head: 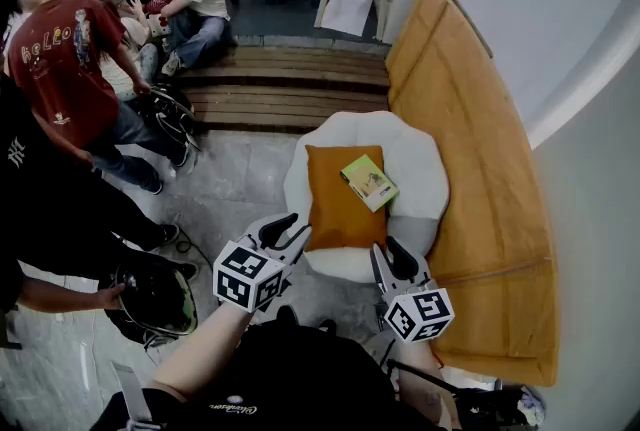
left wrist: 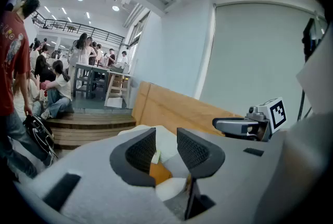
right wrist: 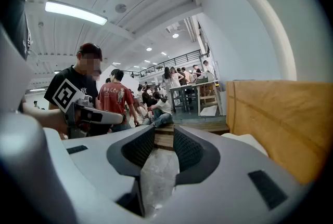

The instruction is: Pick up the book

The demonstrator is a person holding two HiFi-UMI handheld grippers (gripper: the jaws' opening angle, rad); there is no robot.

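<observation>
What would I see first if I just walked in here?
Probably the bright orange square cushion on the puffy white round chair in the middle, with a small green and yellow book lying on its upper right corner. Next come the grey left tongs and right tongs, empty, with black-and-white marker cubes, at the bottom of the head view, and the group of people on the left.

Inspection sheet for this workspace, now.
Surface: white padded seat, orange cushion on top.
Job's things: book lies flat on the cushion's far right corner, untouched.
Clutter: dark bag on the floor at left.
Grippers: left hand-held gripper and right hand-held gripper both shut, empty, near the seat's front edge.
Cables: thin dark cable on the floor.
Surroundings: people at left; wooden steps behind; orange bench back at right.
</observation>
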